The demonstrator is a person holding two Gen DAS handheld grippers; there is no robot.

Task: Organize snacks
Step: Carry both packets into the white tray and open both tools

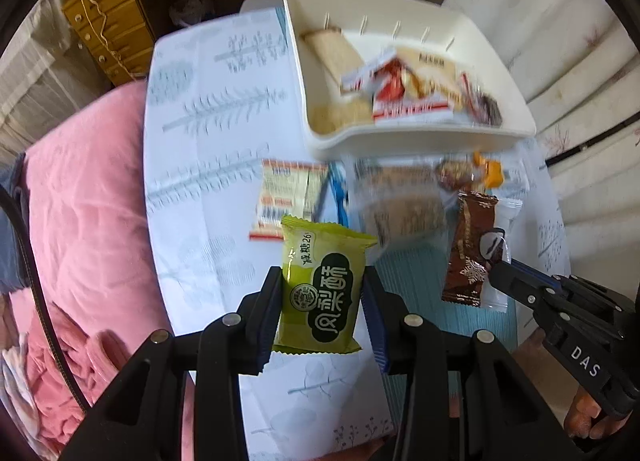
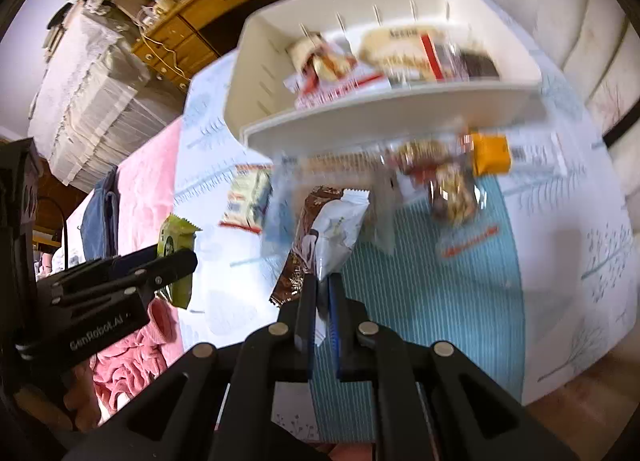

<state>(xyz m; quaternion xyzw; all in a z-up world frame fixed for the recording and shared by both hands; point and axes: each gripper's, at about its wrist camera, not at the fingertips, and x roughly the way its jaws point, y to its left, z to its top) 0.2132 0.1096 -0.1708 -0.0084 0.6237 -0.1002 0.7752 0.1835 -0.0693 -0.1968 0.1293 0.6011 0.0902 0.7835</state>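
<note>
Left wrist view: white tablecloth printed with grey-blue trees [image 1: 208, 109] carries a cream plastic bin [image 1: 516, 101] holding wrapped snacks, with loose packets in front of it, while the left gripper [image 1: 322, 293] clamps a green pineapple-cake packet [image 1: 320, 285] between its jaws. Right wrist view: above a teal ribbed mat [image 2: 432, 301], the right gripper [image 2: 320, 289] pinches, jaws nearly together, a white pouch [image 2: 340, 229] and a brown snowflake-printed wrapper [image 2: 298, 261], below the bin.
</note>
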